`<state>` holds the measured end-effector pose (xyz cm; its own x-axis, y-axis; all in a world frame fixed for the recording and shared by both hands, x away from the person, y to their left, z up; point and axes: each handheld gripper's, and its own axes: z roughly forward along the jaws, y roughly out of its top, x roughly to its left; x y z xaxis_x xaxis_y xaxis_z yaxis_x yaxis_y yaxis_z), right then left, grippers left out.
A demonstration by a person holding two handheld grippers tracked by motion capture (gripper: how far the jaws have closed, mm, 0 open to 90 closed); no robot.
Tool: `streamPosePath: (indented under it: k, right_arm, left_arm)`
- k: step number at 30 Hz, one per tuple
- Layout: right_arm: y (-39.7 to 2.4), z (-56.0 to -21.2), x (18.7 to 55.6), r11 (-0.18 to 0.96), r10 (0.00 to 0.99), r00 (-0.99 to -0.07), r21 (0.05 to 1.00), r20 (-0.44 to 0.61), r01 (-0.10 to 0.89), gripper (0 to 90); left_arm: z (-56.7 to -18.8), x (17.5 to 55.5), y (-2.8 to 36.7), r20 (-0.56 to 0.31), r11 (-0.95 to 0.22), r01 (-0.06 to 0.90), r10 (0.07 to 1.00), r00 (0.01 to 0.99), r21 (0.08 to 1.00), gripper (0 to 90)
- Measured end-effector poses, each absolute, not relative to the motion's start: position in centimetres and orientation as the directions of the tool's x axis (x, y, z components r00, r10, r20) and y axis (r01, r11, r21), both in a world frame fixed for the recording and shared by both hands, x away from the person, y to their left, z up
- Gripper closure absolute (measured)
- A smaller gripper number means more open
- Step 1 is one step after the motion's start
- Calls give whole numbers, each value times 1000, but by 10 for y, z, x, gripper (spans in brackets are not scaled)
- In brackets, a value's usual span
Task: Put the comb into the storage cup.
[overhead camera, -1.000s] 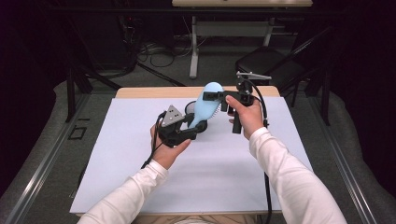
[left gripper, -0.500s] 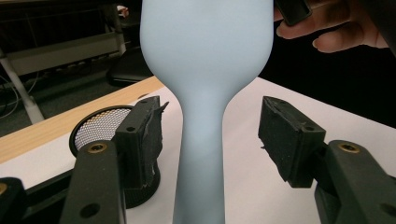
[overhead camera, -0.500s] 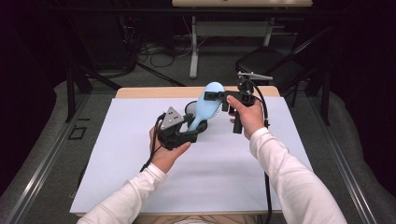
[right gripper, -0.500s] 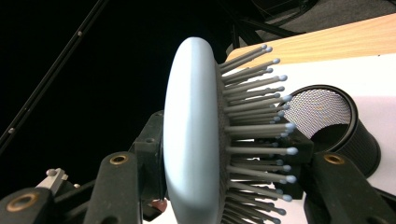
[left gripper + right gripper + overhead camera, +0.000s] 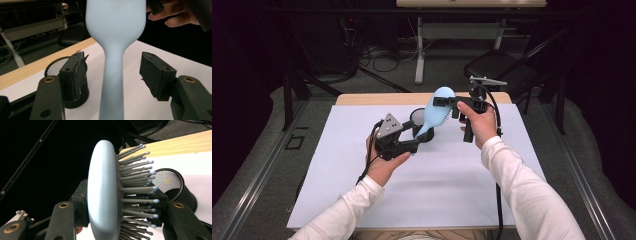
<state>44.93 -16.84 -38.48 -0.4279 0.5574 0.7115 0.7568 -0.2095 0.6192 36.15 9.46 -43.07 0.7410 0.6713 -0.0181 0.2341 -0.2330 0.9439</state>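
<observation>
Pale-blue brush point(image 5: 436, 111) is held above the cup point(image 5: 422, 126), head clamped in the right tool point(image 5: 447, 102); left tool point(image 5: 419, 142), jaws just parted, straddles the handle untouching, so next it should withdraw.

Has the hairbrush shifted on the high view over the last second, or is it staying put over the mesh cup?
No. The hairbrush keeps its place above the mesh cup, clamped in the right gripper. The left gripper has just been opening off its handle.
</observation>
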Motion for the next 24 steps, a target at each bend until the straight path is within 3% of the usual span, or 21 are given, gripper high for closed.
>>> streamPosePath:
  k: [7, 15, 24]
  right_arm:
    - [-169, -384, 449, -210, 565, -427, 624, 706, 753, 477]
    - [-169, -384, 449, -209, 567, -429, 627, 703, 750, 477]
    - [-170, -382, 448, -214, 569, -431, 632, 700, 745, 477]
  left_arm:
    - [-430, 365, 102, -6, -244, 241, 692, 722, 939, 370]
    - [-430, 367, 104, -31, -229, 270, 706, 708, 935, 248]
    - [-429, 372, 110, -88, -159, 303, 743, 663, 940, 199]
